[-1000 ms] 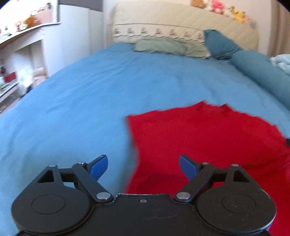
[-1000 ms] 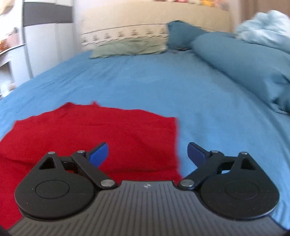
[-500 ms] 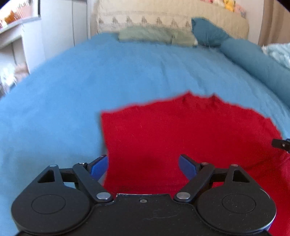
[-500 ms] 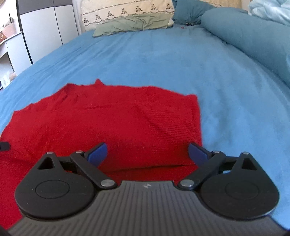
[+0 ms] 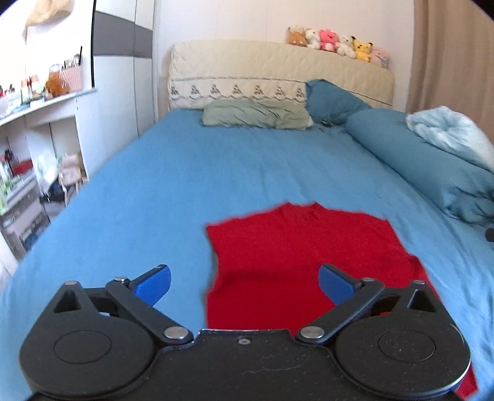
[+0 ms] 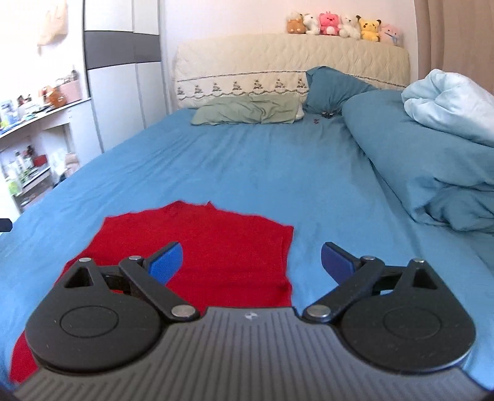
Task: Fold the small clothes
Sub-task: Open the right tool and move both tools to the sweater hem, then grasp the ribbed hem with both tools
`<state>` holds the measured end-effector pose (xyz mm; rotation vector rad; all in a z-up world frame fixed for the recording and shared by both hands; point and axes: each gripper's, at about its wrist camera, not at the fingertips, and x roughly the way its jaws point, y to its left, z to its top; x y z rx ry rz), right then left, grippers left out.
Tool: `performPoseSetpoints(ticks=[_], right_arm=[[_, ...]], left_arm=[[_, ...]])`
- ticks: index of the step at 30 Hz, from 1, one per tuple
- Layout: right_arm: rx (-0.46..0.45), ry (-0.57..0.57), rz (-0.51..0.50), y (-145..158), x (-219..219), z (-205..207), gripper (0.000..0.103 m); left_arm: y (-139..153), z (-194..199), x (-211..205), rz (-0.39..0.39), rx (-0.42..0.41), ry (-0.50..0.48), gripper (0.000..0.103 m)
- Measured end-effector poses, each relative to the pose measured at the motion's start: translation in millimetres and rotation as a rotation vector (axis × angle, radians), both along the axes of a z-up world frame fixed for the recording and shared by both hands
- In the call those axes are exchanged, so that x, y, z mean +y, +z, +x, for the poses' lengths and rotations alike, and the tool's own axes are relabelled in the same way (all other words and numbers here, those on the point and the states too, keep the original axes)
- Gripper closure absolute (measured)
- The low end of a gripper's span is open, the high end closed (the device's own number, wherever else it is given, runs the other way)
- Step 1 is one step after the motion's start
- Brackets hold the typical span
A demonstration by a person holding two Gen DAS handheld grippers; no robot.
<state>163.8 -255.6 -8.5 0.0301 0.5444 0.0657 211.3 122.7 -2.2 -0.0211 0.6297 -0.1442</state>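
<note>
A bright red knitted garment (image 5: 296, 253) lies flat on the blue bed sheet (image 5: 197, 172), folded over so that a straight crease runs across its near part, and its small neck notch points toward the headboard. It lies just ahead of and below both tools. The left tool (image 5: 244, 282) hovers over the garment's left edge: its left blue finger pad (image 5: 153, 283) is above bare sheet and its right one is above red cloth. Its jaws stand wide apart with nothing between them. The right tool (image 6: 250, 260) hovers over the garment's (image 6: 216, 246) right edge, its left blue finger pad (image 6: 165, 262) over red cloth and its right one over bare sheet. Its jaws too are spread wide and hold nothing.

Far ahead of the tools, a crumpled sage-green pillow (image 5: 256, 114) lies against the cream quilted headboard (image 5: 278, 77), with a dark teal pillow (image 5: 333, 101) just to its right. A row of small plush toys (image 6: 339, 24) sits on top of the headboard. To the right of the tools a long teal rolled duvet (image 6: 416, 154) runs along the bed, with a pale blue fluffy blanket (image 6: 447, 101) heaped on it. To the left stand white shelves with small clutter (image 5: 34, 92).
</note>
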Motion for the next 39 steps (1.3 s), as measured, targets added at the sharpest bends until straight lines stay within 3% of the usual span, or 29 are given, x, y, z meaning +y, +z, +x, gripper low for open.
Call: performPoseSetpoints(ticks=[6, 9, 15, 17, 21, 28, 33, 37, 39], right_arm=[[0.092, 0.003, -0.052, -28.7, 3.5, -78.3, 0.000], [0.155, -0.001, -0.067, -60.1, 10.4, -103.5, 0.000], [0.254, -0.061, -0.044, -114.5, 19.9, -137.1, 0.000], [0.275, -0.087, -0.025, -126.1, 17.5, -142.1, 0.000], [0.312, -0.136, 0.009, -142.5, 14.4, -148.9, 0.001], [0.369, -0.153, 0.028, -161.3, 14.7, -148.6, 0.025], [0.393, -0.131, 0.058, -169.7, 20.0, -148.5, 0.032], [0.407, -0.113, 0.095, -172.6, 21.6, -145.0, 0.050], [0.403, -0.116, 0.094, -173.0, 23.4, -144.6, 0.050]], left_arm=[[-50.7, -52.9, -5.4, -0.033, 0.160, -0.002, 0.003], [-80.6, -67.8, -4.0, -0.069, 0.251, 0.008, 0.013], [-121.3, -85.3, 5.5, -0.084, 0.363, 0.082, 0.030], [-129.9, -88.8, 10.5, -0.099, 0.391, 0.094, 0.039], [-143.7, -92.0, 12.8, -0.086, 0.429, 0.103, 0.045], [-152.8, -93.7, 13.8, -0.070, 0.448, 0.094, 0.049], [-158.4, -95.1, 10.6, -0.051, 0.466, 0.073, 0.050], [-162.9, -94.2, 10.0, -0.046, 0.487, 0.064, 0.051], [-163.3, -94.2, 10.1, -0.045, 0.490, 0.062, 0.053]])
